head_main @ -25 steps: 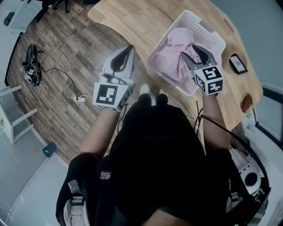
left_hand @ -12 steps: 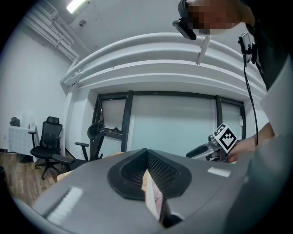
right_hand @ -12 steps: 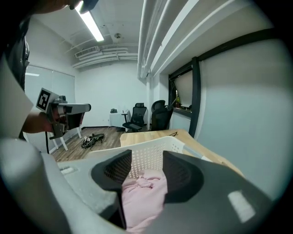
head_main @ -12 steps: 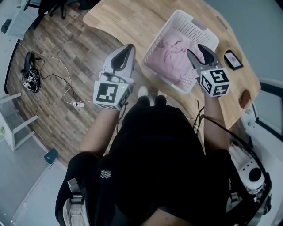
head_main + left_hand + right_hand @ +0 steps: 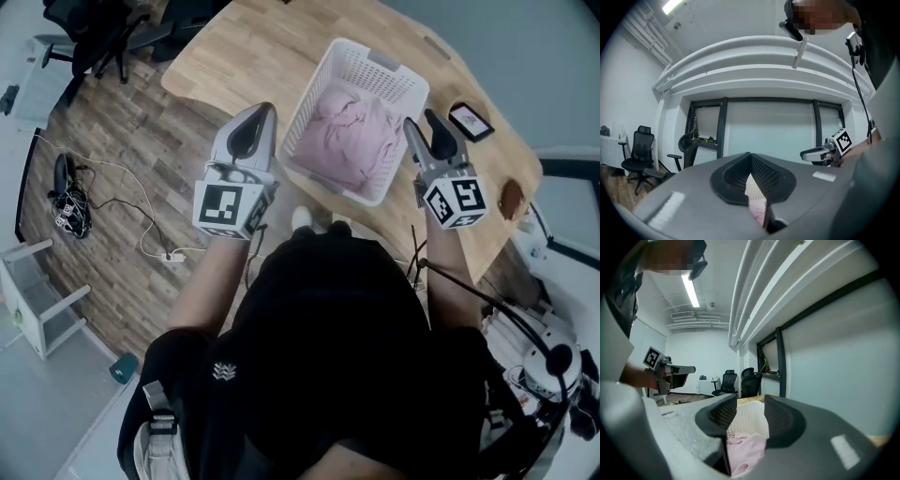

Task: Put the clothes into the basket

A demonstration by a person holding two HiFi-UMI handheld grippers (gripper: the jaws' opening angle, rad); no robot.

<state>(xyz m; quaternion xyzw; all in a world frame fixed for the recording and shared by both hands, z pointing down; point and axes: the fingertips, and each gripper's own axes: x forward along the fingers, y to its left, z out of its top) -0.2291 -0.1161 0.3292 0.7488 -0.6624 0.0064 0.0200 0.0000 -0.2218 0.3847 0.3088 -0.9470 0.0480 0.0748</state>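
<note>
Item: pink clothes point(image 5: 342, 136), heaped inside white basket point(image 5: 370, 58) on wooden table point(image 5: 234, 56); task looks done, prob. why both grippers hang clear. Left gripper point(image 5: 265, 111), at basket's L side: jaws clenched, nothing btwn; right gripper point(image 5: 422, 122), at R rim: jaws apart, just been closing, empty. Nearby: dark phone-like slab point(image 5: 470, 121) & brown obj. point(image 5: 511, 198) on table R of basket, cables point(image 5: 67, 167) on floor; nothing blocks basket.

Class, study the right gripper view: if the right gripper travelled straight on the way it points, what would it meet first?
Probably the white basket, whose mesh wall fills the gap ahead, pink clothes lying just below; depth is unclear. The right gripper has jaws apart, just closing slightly, holding nothing.
</note>
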